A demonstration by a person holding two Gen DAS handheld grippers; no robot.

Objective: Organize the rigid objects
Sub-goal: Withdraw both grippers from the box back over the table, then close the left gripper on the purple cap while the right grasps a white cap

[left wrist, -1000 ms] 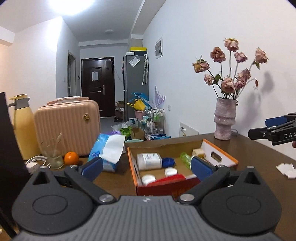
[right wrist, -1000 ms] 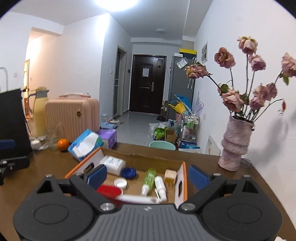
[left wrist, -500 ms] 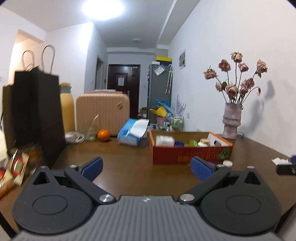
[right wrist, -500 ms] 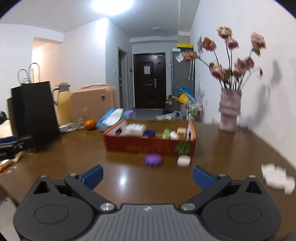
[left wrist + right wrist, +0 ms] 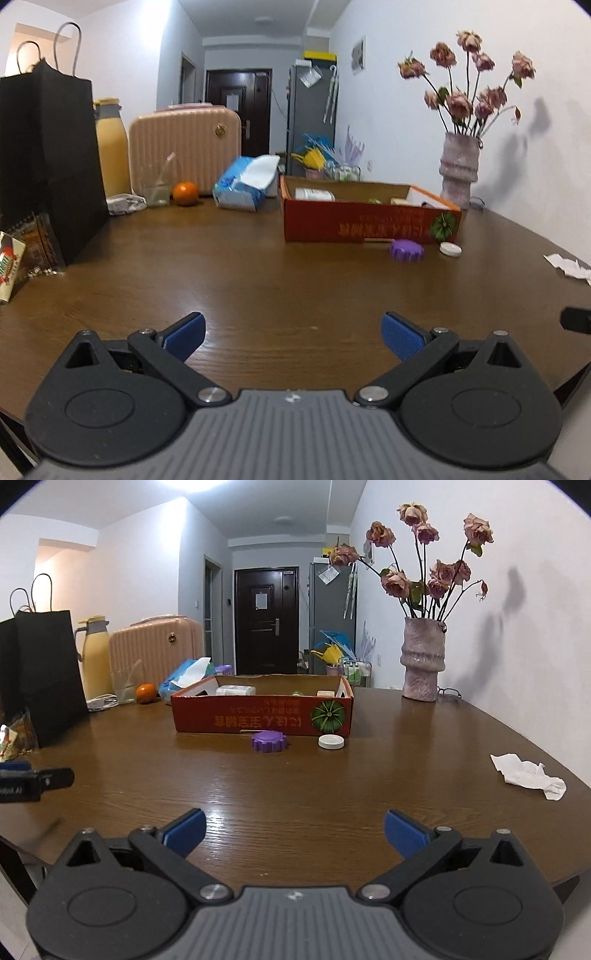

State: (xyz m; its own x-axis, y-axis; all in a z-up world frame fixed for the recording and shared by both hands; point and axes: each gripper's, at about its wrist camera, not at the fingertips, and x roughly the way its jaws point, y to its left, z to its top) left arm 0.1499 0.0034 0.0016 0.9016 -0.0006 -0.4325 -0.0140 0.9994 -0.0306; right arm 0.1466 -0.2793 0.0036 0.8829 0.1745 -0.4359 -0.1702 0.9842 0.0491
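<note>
A red cardboard box stands on the brown table and holds several small items, partly hidden by its wall. A purple ridged lid and a white lid lie on the table just in front of the box. My left gripper is open and empty near the table's front edge, far from the box. My right gripper is open and empty, also near the front edge. The left gripper's tip shows at the left in the right wrist view.
A black paper bag, yellow flask, pink suitcase, orange and tissue pack stand at the back left. A vase of dried roses is at back right. Crumpled white paper lies right.
Both grippers have pulled back from above the box to the table's near edge and dropped lower. The purple and white lids in front of the box came into view.
</note>
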